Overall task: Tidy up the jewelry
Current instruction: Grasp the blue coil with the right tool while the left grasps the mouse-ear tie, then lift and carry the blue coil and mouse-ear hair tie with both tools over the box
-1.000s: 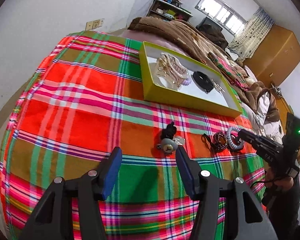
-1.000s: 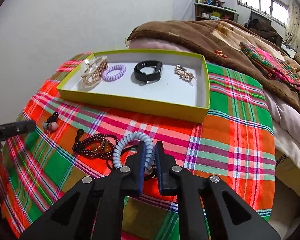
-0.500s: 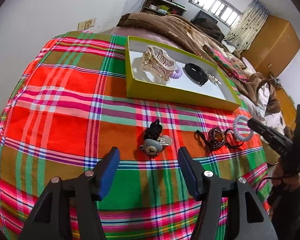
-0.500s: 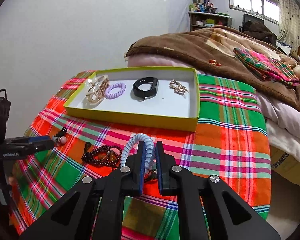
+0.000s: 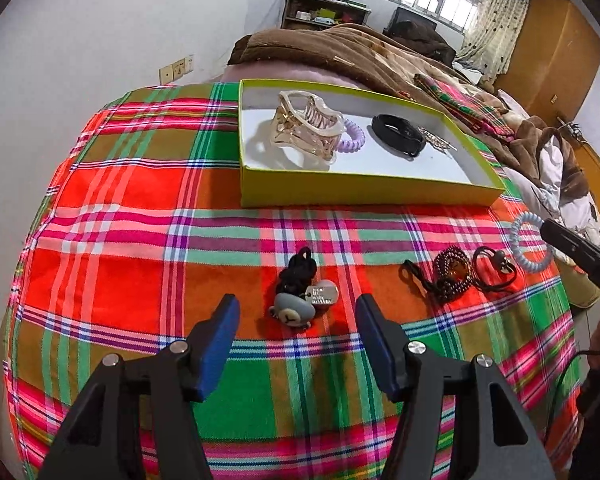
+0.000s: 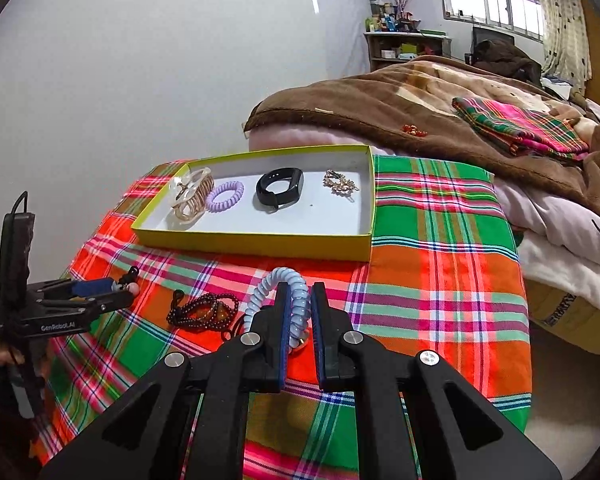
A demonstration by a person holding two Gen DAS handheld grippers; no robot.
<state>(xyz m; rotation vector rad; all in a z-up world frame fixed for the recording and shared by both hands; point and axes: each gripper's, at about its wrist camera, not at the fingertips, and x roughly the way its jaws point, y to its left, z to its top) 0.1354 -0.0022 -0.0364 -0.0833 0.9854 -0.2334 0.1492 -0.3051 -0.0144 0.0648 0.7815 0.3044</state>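
Note:
A grey bear charm with a black cord and metal tag [image 5: 294, 310] lies on the plaid cloth. My left gripper [image 5: 297, 304] stands open just above it, one finger on each side, not touching. In the right wrist view the same left gripper [image 6: 116, 296] hovers by the charm [image 6: 131, 287]. My right gripper [image 6: 300, 292] is shut on a pale blue spiral hair tie [image 6: 270, 282], lifted off the cloth; the left wrist view shows that tie [image 5: 530, 246] too. Dark red beads [image 6: 204, 312] and a black cord [image 5: 496, 268] lie between the grippers.
A yellow-green box [image 6: 260, 246] at the back of the table holds a hair claw [image 5: 308, 128], a purple spiral tie [image 5: 352, 140], a black band [image 5: 398, 134] and a gold brooch [image 6: 338, 184]. A bed with a brown blanket [image 6: 420, 100] lies behind; the cloth drops off at the right.
The right gripper has risen a little with the blue hair tie held in it. The left gripper has shifted so that the bear charm now sits centred between its open fingers.

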